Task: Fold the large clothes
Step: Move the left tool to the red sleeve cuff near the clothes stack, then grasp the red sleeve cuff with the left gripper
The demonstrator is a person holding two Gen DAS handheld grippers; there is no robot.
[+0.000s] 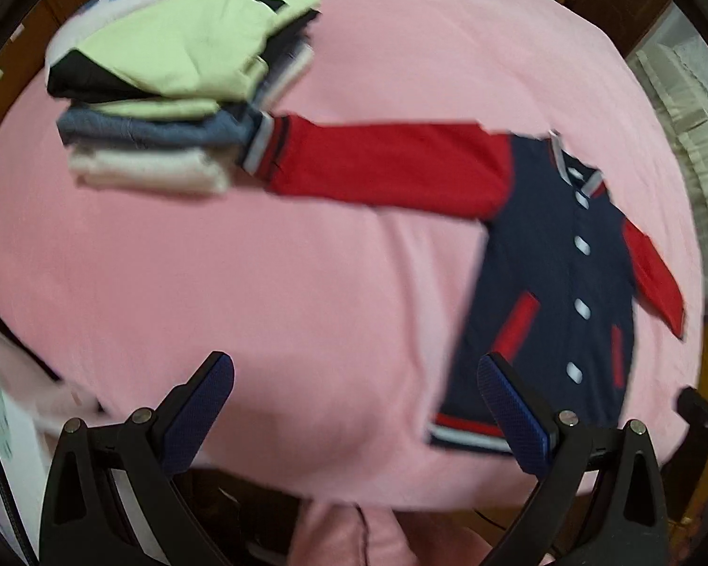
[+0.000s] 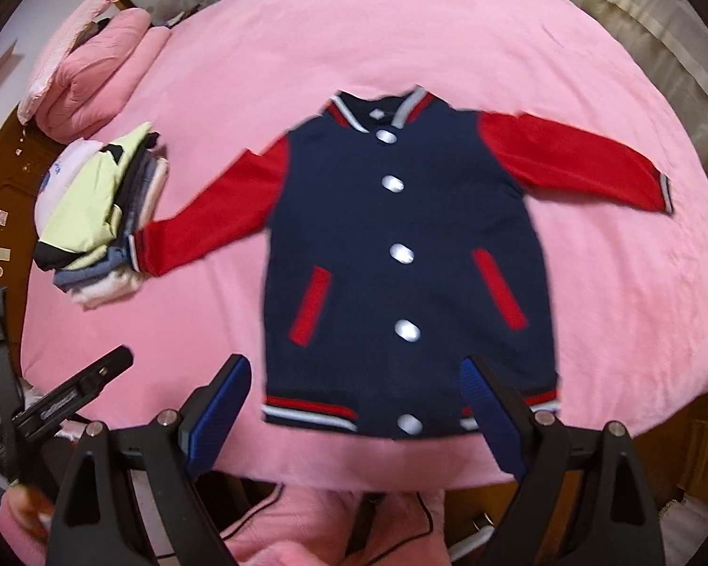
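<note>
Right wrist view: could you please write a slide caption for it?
Open right claw above navy-and-red buttoned varsity jacket spread flat on pink bedsheet, folded clothes stack beside.

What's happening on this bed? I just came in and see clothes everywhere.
A person with a gripper in each hand is folding clothes. A navy and red jacket lies spread flat, buttoned, sleeves out, on the pink bedspread. One cuff reaches the pile of folded clothes. The left gripper and right gripper are open and hold nothing.
</note>
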